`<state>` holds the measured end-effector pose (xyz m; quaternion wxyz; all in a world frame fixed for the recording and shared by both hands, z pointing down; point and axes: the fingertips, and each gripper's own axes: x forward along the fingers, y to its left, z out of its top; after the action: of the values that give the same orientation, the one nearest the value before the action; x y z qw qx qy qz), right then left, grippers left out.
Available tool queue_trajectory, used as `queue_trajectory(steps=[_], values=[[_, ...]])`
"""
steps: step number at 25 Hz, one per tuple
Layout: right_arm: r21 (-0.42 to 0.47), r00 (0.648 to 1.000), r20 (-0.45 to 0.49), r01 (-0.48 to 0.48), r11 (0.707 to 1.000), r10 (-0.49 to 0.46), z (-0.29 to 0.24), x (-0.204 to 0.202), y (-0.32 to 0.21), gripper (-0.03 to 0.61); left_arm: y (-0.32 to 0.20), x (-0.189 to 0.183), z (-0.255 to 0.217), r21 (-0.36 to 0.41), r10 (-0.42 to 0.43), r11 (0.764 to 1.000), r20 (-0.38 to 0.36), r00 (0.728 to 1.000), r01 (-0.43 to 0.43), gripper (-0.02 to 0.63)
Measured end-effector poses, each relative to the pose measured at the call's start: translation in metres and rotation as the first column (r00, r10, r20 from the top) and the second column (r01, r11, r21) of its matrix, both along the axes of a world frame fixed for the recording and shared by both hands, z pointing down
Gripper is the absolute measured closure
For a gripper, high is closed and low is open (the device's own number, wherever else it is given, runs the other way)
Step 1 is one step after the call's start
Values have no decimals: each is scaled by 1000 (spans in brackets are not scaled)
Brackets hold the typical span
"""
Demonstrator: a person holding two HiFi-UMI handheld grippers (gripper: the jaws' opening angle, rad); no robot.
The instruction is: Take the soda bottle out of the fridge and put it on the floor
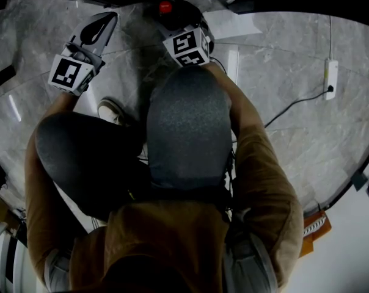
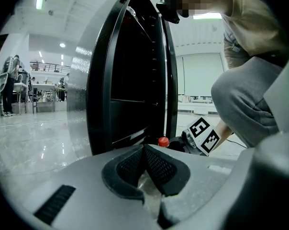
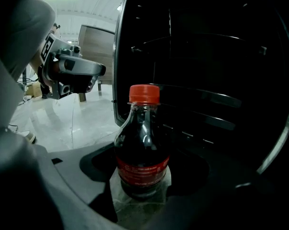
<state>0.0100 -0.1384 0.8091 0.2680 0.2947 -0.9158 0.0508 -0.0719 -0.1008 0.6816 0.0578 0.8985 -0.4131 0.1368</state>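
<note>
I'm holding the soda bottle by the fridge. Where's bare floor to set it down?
Bare floor lies right of the right gripper, up to the power strip and its cable. A narrower strip lies between both grippers. It is crowded toward the shoe and knees, under the left gripper.

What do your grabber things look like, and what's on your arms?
Both are smooth pale grey plastic shells, the left gripper and the right gripper, with black mesh-textured pads inside. Each carries a white cube printed with black square markers. The arms wear brown long sleeves.
</note>
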Motion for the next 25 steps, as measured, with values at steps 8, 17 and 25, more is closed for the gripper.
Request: queue_trajectory(steps=[8, 17, 25], values=[[7, 1000, -10, 14, 1000, -14, 0, 2, 2, 279, -2, 4, 2, -5, 12, 1000, -2, 1000, -12, 611], [4, 998, -45, 39, 999, -39, 3, 10, 6, 279, -5, 1, 6, -24, -23, 999, -13, 1000, 23, 611], [1, 998, -62, 32, 999, -32, 6, 13, 7, 279, -7, 8, 4, -18, -19, 1000, -37, 999, 18, 611]])
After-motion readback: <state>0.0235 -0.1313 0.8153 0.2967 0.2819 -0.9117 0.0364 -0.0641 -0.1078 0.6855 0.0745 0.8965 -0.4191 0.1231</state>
